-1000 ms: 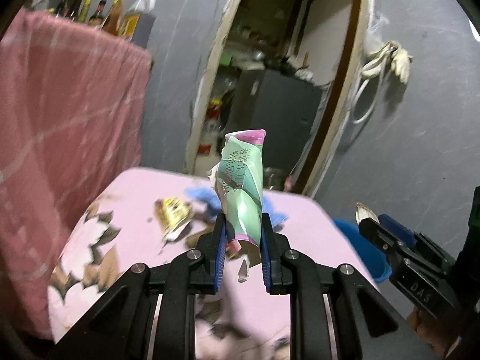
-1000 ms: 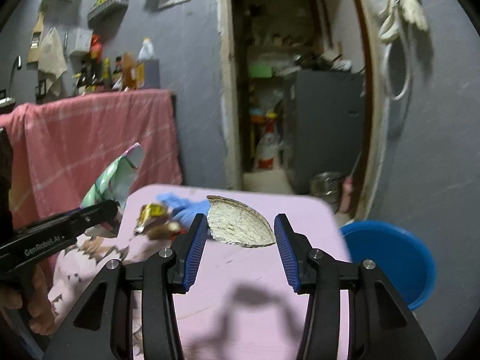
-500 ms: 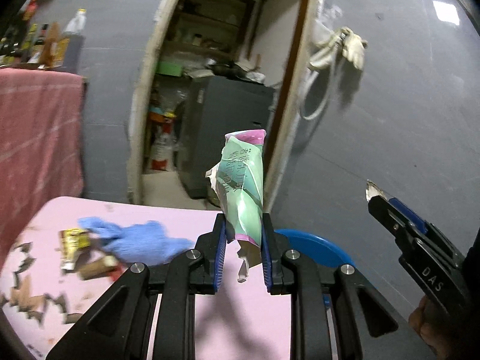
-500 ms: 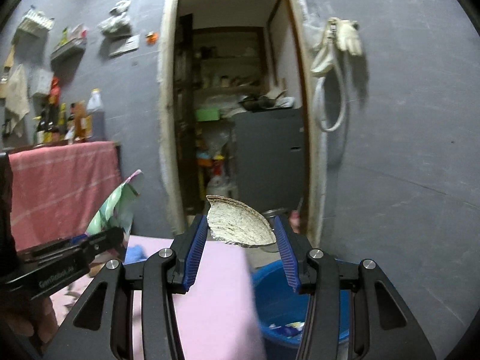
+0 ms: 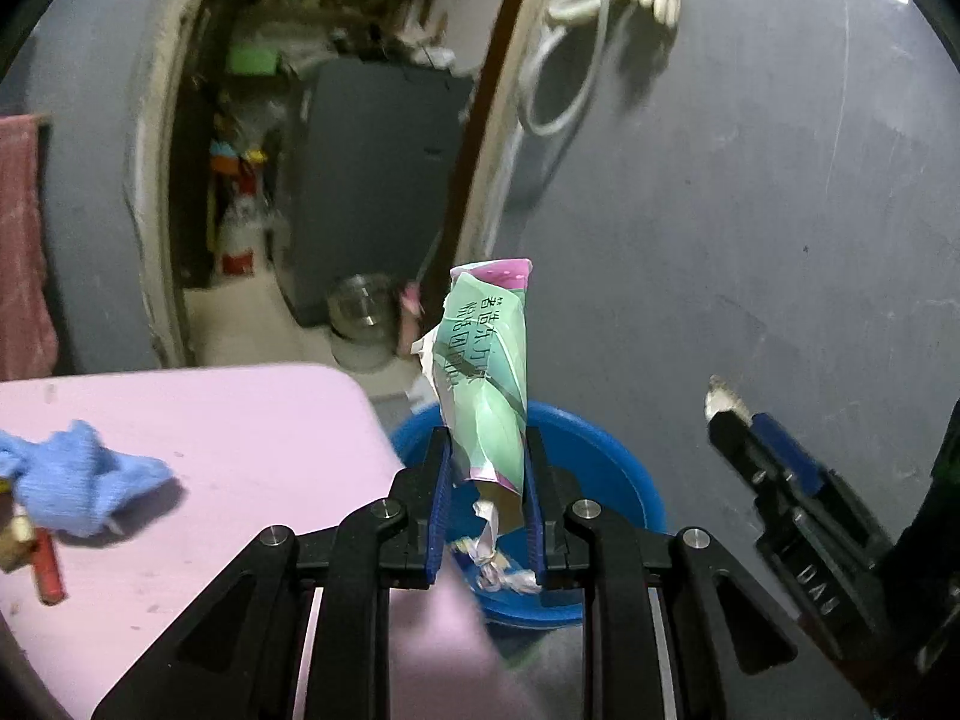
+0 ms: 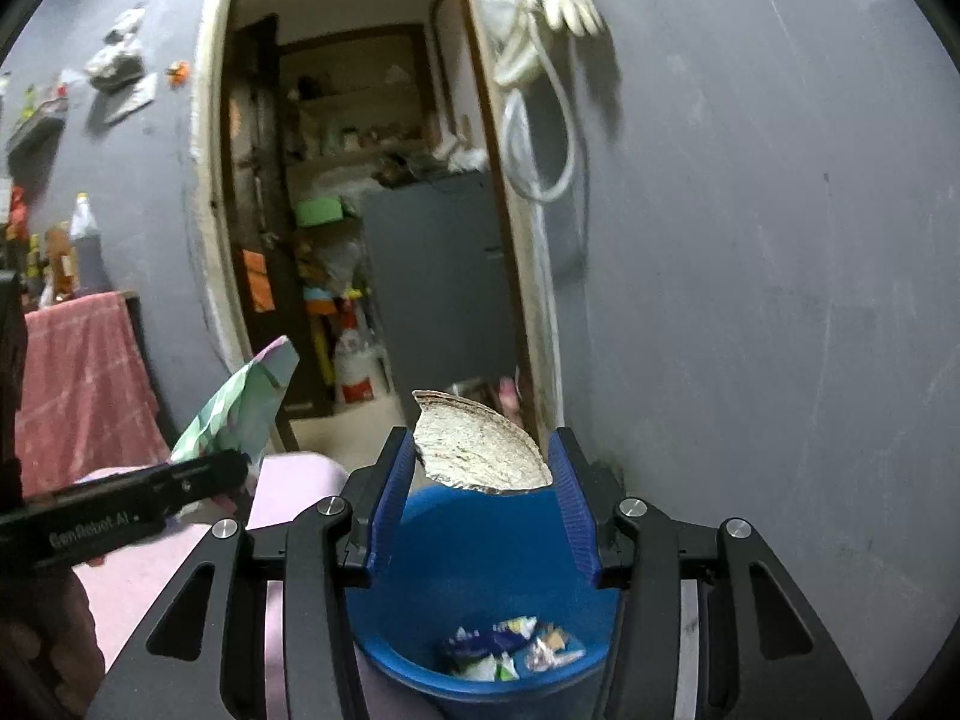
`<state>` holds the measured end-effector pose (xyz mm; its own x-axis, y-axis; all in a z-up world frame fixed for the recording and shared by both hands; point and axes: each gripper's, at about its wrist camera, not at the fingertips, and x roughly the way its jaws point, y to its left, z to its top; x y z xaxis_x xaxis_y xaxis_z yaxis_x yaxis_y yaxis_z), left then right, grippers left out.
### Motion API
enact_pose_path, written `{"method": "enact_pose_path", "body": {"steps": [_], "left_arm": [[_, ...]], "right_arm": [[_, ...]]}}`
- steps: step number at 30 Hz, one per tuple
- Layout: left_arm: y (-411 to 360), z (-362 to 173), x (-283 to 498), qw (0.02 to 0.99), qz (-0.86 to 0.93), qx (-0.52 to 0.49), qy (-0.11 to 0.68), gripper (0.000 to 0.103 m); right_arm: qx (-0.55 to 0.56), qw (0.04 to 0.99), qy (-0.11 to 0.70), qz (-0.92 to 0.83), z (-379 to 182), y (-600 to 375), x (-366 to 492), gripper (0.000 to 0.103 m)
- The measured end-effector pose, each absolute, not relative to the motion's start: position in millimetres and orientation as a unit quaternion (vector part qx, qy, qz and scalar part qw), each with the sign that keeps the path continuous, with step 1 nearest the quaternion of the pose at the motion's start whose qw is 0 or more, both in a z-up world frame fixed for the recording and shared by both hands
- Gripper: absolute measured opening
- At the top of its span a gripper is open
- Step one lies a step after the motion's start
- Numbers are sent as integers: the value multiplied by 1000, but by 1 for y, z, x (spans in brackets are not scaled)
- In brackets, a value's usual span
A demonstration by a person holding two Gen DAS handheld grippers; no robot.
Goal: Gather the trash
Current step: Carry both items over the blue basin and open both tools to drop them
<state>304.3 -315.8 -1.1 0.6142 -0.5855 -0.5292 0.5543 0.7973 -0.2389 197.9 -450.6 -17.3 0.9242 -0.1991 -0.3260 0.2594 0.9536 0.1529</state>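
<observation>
Two pieces of trash held at once, one in each gripper, both brought near the round blue plastic bin (image 6: 480, 594), probably so that one trip serves for both.

Left gripper (image 5: 487, 480): clenched on the crumpled green and pink paper wrapper (image 5: 489, 384), pinched at its lower part, so the long body stands nearly upright at 12 o'clock from the fingers. In the left wrist view, bin rim just behind the fingertips, beside the rounded corner of the pink table (image 5: 198, 420). Seemingly at the bin's edge and not yet fully over the opening.

Right gripper (image 6: 483, 498): jaws wide, yet closed enough to grasp the broken pale curved shell-like piece (image 6: 480, 450) by its two side edges, hollow side up. Material hard to tell; maybe a torn paper plate. Directly above the bin mouth, well placed for a drop.

Inside the bin, at 6 o'clock in the right wrist view: a few small crumpled wrappers (image 6: 510, 648) on the bottom, otherwise much free room.

Left on the table at 9 o'clock: a blue cloth glove (image 5: 78, 480) and a small red stick (image 5: 48, 570), not yet collected.
</observation>
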Motion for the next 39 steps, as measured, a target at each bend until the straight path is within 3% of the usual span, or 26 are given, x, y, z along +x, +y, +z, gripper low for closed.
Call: {"method": "enact_pose_path", "body": {"steps": [13, 22, 31, 37, 39], "left_arm": [[-366, -63, 336, 845, -316, 8, 431, 23], [-373, -84, 349, 830, -306, 3, 466, 29], [-368, -82, 350, 833, -300, -5, 464, 36], [-348, -62, 336, 857, -296, -27, 421, 42], [-340, -53, 331, 868, -293, -31, 401, 44]], "right_arm": [[144, 949, 260, -105, -67, -483, 221, 45], [154, 941, 286, -97, -77, -492, 228, 46], [155, 941, 284, -103, -77, -497, 226, 52], [151, 951, 247, -113, -65, -497, 214, 56], [146, 955, 232, -116, -58, -494, 209, 62]]}}
